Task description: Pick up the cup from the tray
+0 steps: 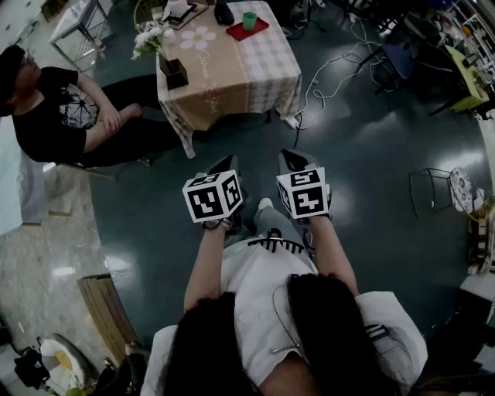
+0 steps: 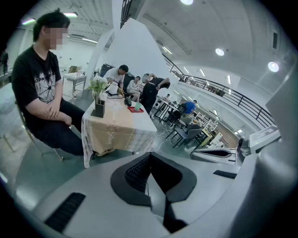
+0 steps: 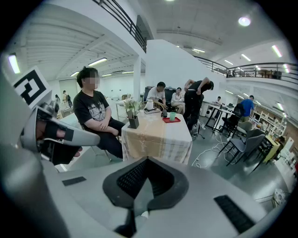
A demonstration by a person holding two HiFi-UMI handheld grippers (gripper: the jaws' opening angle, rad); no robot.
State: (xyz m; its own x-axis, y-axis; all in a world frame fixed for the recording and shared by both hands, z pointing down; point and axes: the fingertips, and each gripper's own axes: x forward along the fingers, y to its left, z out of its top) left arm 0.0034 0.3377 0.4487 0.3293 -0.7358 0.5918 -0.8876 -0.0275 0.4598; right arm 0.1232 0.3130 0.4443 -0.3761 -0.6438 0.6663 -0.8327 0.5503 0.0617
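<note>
**The cup is far off and both claws are closed**

From the head view, we look down. The left claw (image 1: 227, 162) and the right claw (image 1: 289, 157) hang side by side over the floor (image 1: 379, 155). The green cup (image 1: 249, 21) stands on the red tray (image 1: 235, 33). The tray lies at the far end of the table (image 1: 232, 77), well apart from both claws. A person (image 1: 69, 116) sits beside the table. White cords (image 1: 329, 66) lie on the floor near it.

From the left gripper view, the left claw (image 2: 149, 155) has its jaws pressed together. Nothing is between them. The cup (image 2: 138, 106) looks tiny, far away on the table.

From the right gripper view, the right claw (image 3: 147, 161) is closed too, and it holds nothing. The cup (image 3: 172, 116) is ahead, a bit to the right.

We think the step now is to get close to the table. To do it well, we should walk up and step around the cords. We should open one claw wide before it gets to the cup. The right claw looks like the better one, since the tray is on that side. We should put one jaw on each side of the cup, squeeze softly, and lift straight up so the tray does not slide.
</note>
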